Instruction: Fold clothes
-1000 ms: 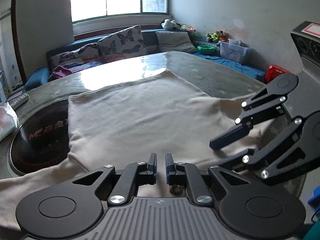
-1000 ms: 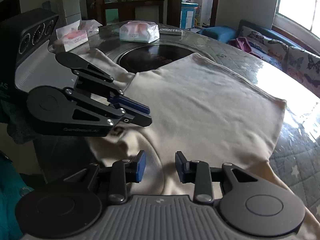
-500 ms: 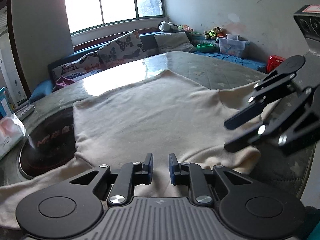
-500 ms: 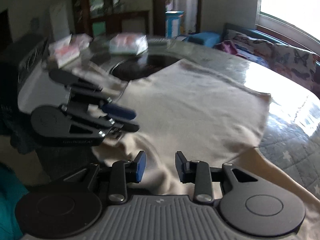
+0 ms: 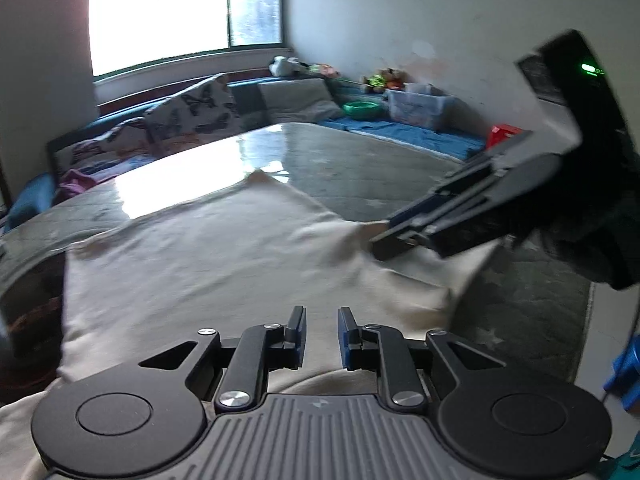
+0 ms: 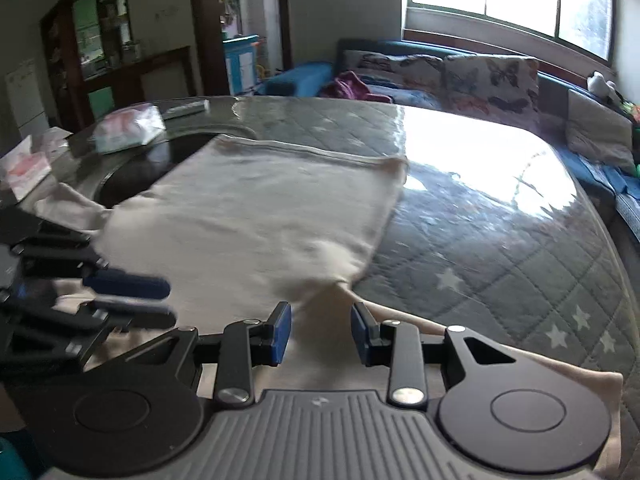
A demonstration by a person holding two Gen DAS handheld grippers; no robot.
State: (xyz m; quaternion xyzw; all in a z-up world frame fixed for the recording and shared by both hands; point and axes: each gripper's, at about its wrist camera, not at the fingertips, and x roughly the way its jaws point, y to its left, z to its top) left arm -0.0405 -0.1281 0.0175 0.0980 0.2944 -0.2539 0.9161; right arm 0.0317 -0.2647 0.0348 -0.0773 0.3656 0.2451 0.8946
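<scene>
We note a cream garment on a grey quilted table cover with pale stars. Cushions behind show dark butterflies on off-white. Both grippers are black with blue pads. By the far wall: a green basin, a blue mat.

- The desk is round-edged, covered by a grey quilted cloth with pale stars under a glossy sheet that mirrors the window.
- A cream garment lies flat across it, centre left.
- A dark round inset sits partly beneath it.
- Tissue packs and a remote rest at upper left.
</scene>
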